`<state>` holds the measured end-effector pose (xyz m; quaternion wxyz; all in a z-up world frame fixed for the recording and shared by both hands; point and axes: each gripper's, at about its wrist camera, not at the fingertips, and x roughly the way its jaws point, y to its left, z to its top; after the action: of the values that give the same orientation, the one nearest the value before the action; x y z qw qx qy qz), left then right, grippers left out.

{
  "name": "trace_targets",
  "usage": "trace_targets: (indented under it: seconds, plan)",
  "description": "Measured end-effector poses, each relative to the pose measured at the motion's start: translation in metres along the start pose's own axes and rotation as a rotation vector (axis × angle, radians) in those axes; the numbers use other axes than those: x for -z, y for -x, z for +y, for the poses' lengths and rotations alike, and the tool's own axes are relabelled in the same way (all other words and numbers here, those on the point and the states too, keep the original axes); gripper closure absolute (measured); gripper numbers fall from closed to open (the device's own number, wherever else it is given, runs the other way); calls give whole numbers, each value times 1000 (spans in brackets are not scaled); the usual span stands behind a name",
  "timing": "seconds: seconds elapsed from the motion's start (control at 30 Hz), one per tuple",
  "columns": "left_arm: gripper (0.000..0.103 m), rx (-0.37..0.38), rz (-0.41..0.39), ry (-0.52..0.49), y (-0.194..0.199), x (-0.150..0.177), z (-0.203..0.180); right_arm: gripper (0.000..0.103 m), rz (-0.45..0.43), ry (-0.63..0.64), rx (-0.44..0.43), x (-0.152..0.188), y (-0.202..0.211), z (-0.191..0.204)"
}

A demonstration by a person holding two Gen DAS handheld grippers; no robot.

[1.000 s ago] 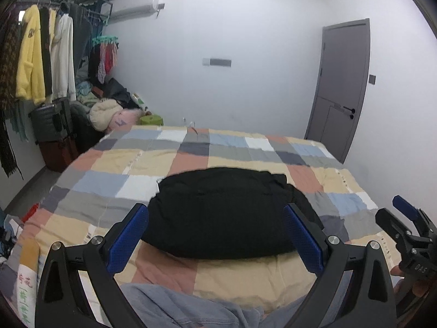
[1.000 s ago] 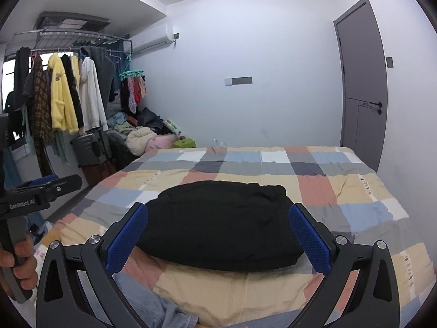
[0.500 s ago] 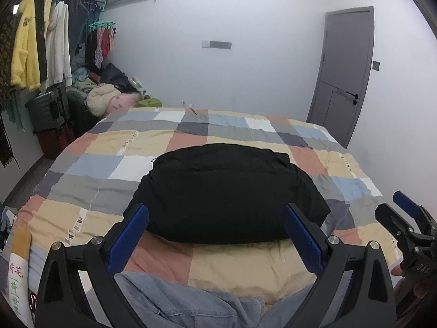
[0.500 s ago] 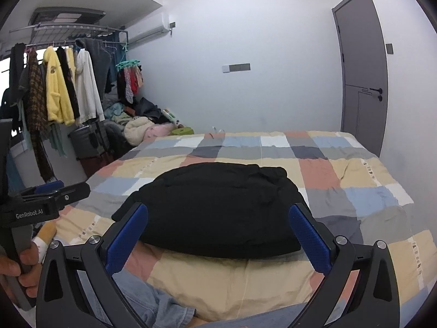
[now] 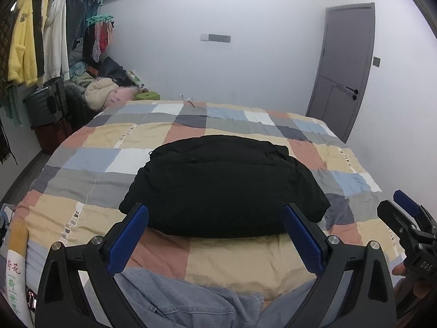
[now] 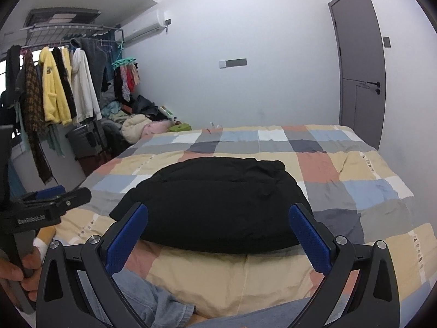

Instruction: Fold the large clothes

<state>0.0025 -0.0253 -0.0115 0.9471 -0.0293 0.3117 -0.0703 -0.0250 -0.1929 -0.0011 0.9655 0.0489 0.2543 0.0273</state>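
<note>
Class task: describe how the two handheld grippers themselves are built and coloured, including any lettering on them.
The left gripper and right gripper each have black angular frames with silver bolt heads and textured blue finger pads. White lettering "GenRobot.AI" marks the left one's side; no cables visible.

A lived-in home bedroom: ahead of my fingers a bed in a patchwork quilt (image 5: 153,134), left a loaded clothes rack (image 6: 60,87), a wall air conditioner (image 6: 142,28), right a grey door (image 5: 344,65).
</note>
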Motion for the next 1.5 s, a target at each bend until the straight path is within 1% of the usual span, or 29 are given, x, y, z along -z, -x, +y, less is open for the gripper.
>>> trace_targets:
  seconds: [0.4,0.57,0.8,1.23,1.5]
  plan:
    - [4,-3,0,-5,2,3,-2,0,1,1,3,2,-1,2]
    - [4,4,-5,-10,6,2,-3,0,-23,-4,-8,3,4,0]
    - [4,1,-7,-4,6,3,0,0,-10,-9,-2,4,2,-1]
    - [4,1,-6,-11,6,3,-2,0,-25,-14,3,3,8,2]
    - [4,7,-5,-5,7,5,0,0,-18,-14,3,3,9,1]
